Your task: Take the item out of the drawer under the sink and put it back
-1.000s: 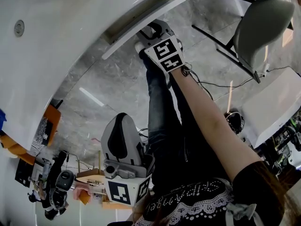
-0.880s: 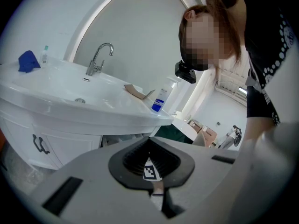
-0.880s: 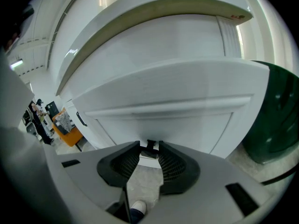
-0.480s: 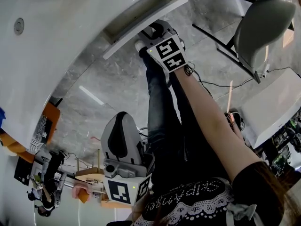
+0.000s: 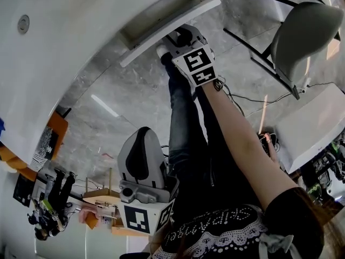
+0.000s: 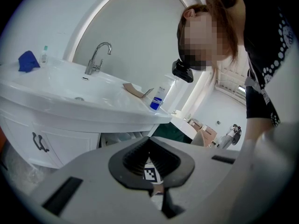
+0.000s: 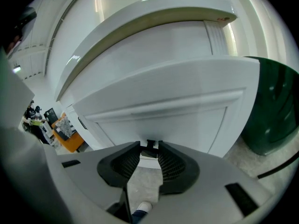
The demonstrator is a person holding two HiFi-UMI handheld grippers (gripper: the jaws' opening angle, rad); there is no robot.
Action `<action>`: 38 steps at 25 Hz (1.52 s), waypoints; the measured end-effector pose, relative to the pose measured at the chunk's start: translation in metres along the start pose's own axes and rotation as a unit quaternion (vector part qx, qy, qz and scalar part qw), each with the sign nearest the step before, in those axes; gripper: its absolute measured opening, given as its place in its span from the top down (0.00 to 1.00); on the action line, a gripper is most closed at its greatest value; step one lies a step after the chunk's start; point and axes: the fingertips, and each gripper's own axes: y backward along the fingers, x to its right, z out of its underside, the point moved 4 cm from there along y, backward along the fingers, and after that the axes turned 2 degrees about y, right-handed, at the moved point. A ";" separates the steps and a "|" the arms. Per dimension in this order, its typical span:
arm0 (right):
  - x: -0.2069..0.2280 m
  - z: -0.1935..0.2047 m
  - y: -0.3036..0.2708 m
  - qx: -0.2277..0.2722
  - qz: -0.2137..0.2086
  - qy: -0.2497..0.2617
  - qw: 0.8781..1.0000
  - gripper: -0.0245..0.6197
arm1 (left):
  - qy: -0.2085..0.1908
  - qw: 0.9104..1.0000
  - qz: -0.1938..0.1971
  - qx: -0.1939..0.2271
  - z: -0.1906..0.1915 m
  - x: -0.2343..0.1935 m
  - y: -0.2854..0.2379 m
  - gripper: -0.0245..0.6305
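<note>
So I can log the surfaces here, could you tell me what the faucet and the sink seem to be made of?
Faucet: looks like polished chromed metal, going by its bright silvery highlights.
Sink: probably glazed ceramic or a glossy white composite. It is smooth, with soft reflections, and I cannot tell which.

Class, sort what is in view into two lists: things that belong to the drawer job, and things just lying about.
Job in hand: drawer; drawer handle; right gripper, clamped on it.
Lying about: blue cloth; blue-labelled bottle; grey chair.

Right arm (image 5: 242,139) outstretched, right gripper (image 7: 149,155) clamped on handle (image 7: 150,144), left gripper (image 6: 154,186) low, closed.
</note>
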 end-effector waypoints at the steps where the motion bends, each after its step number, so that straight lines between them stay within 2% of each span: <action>1: 0.000 0.001 0.001 0.001 -0.001 -0.001 1.000 0.76 | 0.001 1.000 0.001 0.000 0.001 0.001 0.000 0.96; 17: -0.002 0.033 0.031 -0.002 -0.009 -0.004 1.000 0.76 | -0.004 1.000 -0.001 0.001 0.009 0.012 -0.004 0.96; 22: -0.002 0.031 0.029 -0.020 -0.038 0.006 0.999 0.76 | -0.003 1.000 0.006 0.010 0.005 0.016 -0.004 0.96; 27: -0.001 0.029 0.028 -0.049 -0.047 0.006 0.998 0.76 | -0.001 0.999 0.009 0.033 -0.008 0.019 -0.001 0.96; 31: 0.000 0.028 0.033 -0.070 -0.034 -0.021 0.997 0.76 | -0.007 0.999 0.000 0.047 -0.022 0.016 0.010 0.96; 38: -0.002 0.019 0.075 -0.083 -0.024 -0.019 0.996 0.76 | -0.021 0.997 -0.013 0.071 -0.047 0.010 0.030 0.96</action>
